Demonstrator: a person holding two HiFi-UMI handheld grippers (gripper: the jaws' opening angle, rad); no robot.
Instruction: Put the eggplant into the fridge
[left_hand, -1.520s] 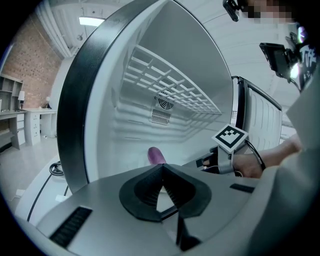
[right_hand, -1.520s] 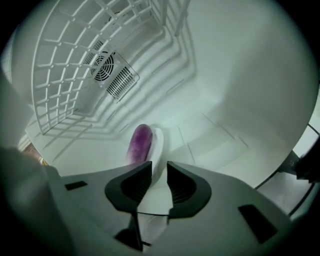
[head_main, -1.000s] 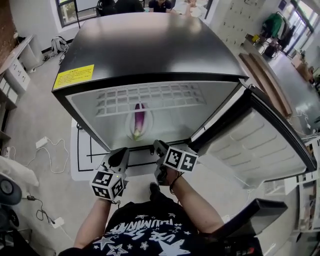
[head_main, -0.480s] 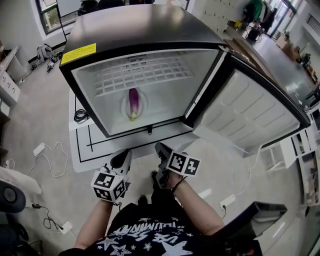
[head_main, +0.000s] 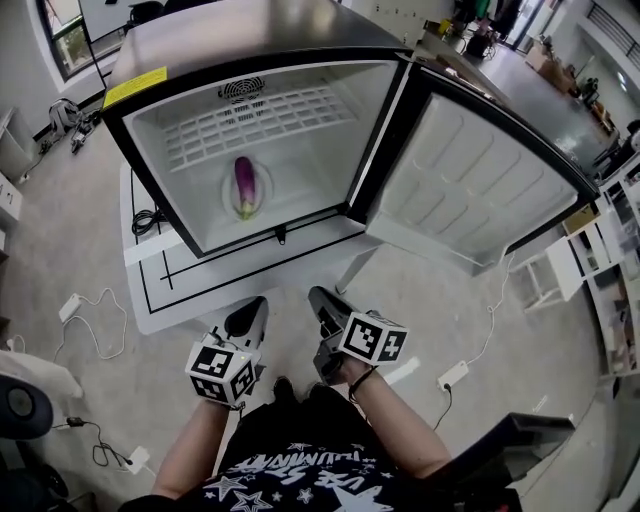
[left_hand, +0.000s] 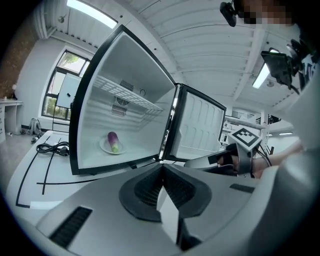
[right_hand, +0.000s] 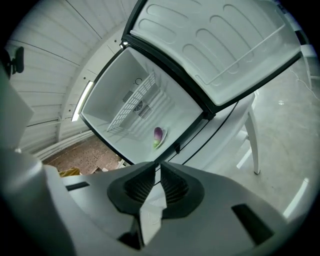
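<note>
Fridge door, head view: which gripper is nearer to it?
Right. The right gripper is in front of the hinge side of the open fridge door; the left gripper is farther left, in front of the eggplant in the fridge. Neither touches the door.

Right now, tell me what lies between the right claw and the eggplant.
Head view: between right claw and eggplant lie bare floor, the white table's edge, and the fridge's front sill.

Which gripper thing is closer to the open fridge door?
The right hand-held gripper, nearest the door; the left hand-held gripper sits farther over, below the eggplant.
</note>
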